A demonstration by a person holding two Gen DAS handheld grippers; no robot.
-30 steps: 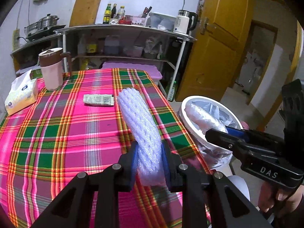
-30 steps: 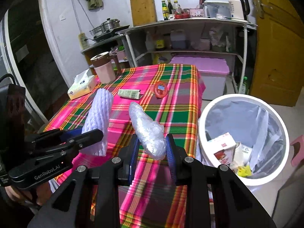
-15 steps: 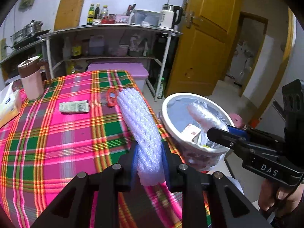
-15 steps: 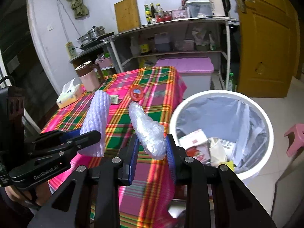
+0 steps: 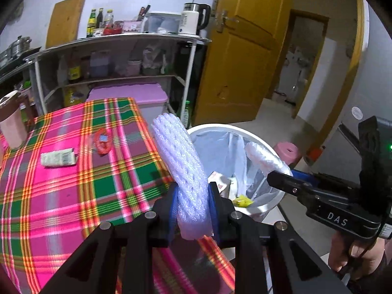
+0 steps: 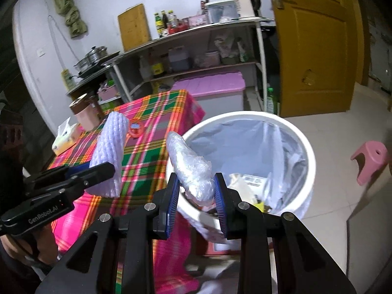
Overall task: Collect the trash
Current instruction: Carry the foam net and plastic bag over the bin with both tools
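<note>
Both loads have swung from over the table toward the bin [image 6: 247, 122]; right gripper [image 6: 196, 193] clamps crumpled plastic wrap [image 6: 191, 169] above its rim; left gripper [image 5: 192, 210] clamps foam netting [image 5: 182, 169] beside it; drops look imminent.

Hidden and cut-off parts — both wrist views

The foam net sleeve [image 5: 182, 169] hides its lower end between the left gripper [image 5: 192, 205] pads, and covers part of the trash bin [image 5: 257, 142] rim. The crumpled plastic wrap [image 6: 192, 169] blocks the bin's near wall in the right view. The brown-lidded cup [image 5: 11, 120] is cut by the left frame edge. Print on the small white packet [image 5: 57, 157] is too blurred to read — as are the bin's contents.
</note>
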